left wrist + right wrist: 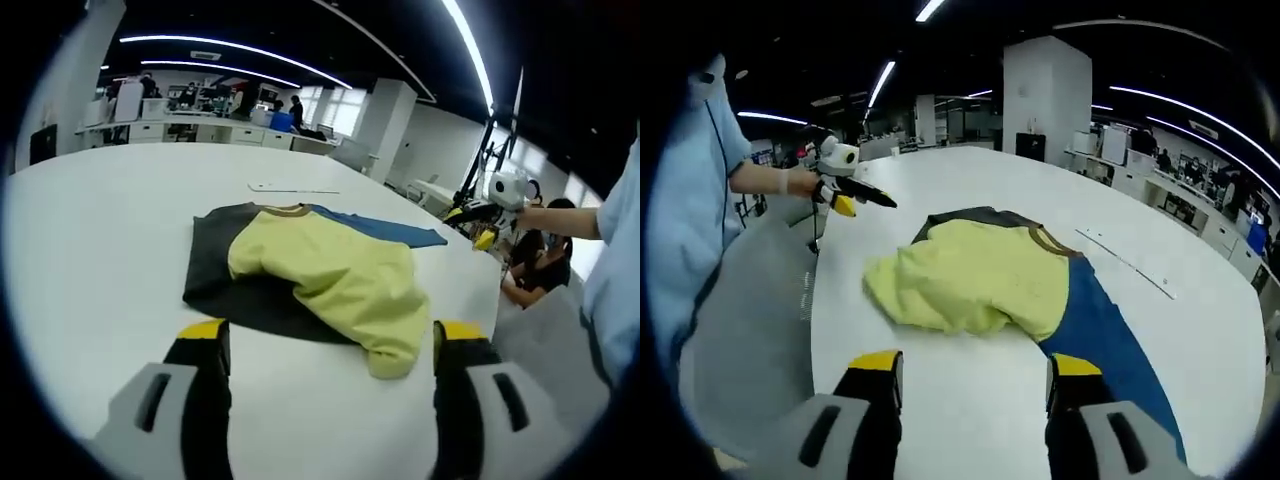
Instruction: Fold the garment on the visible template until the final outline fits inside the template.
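My 2 grippers, left (330,350) & right (975,375), hover w/ jaws apart, empty, over 1 yellow garment (335,275) on 1 dark template (215,270), white table (90,260).

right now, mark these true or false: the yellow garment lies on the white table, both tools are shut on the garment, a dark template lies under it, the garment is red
1. The yellow garment lies on the white table: true.
2. Left tool and right tool are shut on the garment: false, both are open, apart from it.
3. A dark template lies under it: true.
4. The garment is red: false, it is yellow with a blue part.
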`<action>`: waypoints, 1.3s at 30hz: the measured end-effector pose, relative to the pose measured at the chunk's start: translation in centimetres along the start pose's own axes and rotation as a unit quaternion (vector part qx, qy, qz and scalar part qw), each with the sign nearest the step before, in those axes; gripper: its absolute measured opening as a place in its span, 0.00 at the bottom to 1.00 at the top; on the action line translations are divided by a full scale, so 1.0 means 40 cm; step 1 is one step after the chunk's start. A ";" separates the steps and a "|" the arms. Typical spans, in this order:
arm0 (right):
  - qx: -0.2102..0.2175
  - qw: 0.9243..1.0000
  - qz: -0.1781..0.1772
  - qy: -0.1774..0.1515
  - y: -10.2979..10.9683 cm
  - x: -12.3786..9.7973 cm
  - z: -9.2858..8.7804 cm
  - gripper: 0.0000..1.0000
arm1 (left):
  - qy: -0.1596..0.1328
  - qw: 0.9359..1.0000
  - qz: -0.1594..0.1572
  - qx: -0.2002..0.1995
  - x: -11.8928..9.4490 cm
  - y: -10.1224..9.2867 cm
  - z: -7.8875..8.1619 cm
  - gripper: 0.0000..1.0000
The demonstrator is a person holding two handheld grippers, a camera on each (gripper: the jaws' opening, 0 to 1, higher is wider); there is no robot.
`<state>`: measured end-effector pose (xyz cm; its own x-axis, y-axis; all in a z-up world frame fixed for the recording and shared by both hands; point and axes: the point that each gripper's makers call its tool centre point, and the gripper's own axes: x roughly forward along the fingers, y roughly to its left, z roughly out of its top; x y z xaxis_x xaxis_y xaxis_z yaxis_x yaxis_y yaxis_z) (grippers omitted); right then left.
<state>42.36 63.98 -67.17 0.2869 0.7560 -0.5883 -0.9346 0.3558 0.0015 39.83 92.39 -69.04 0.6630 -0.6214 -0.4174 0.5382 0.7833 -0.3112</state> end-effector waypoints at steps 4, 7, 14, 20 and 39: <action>-0.041 0.999 0.032 0.008 0.078 0.054 0.015 0.45 | -0.001 1.000 -0.004 0.000 -0.004 -0.008 -0.003 0.80; -0.054 0.997 0.045 0.011 0.115 0.096 0.021 0.43 | -0.004 1.000 -0.004 -0.002 -0.009 -0.010 -0.004 0.80; -0.116 0.992 0.053 0.023 0.177 0.215 0.034 0.38 | -0.014 1.000 0.001 -0.005 -0.025 -0.016 -0.004 0.80; -0.117 0.991 0.060 0.007 0.216 0.274 0.053 0.35 | -0.016 1.000 0.008 -0.002 -0.033 -0.016 0.001 0.80; -0.169 0.980 0.094 0.047 0.313 0.387 0.088 0.32 | 0.006 1.000 0.006 0.023 -0.031 -0.026 -0.011 0.80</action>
<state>35.85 82.08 -73.42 0.0975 0.7312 -0.6751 -0.9899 0.0010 -0.1418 38.20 92.35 -68.58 0.6638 -0.6116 -0.4305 0.5538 0.7888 -0.2667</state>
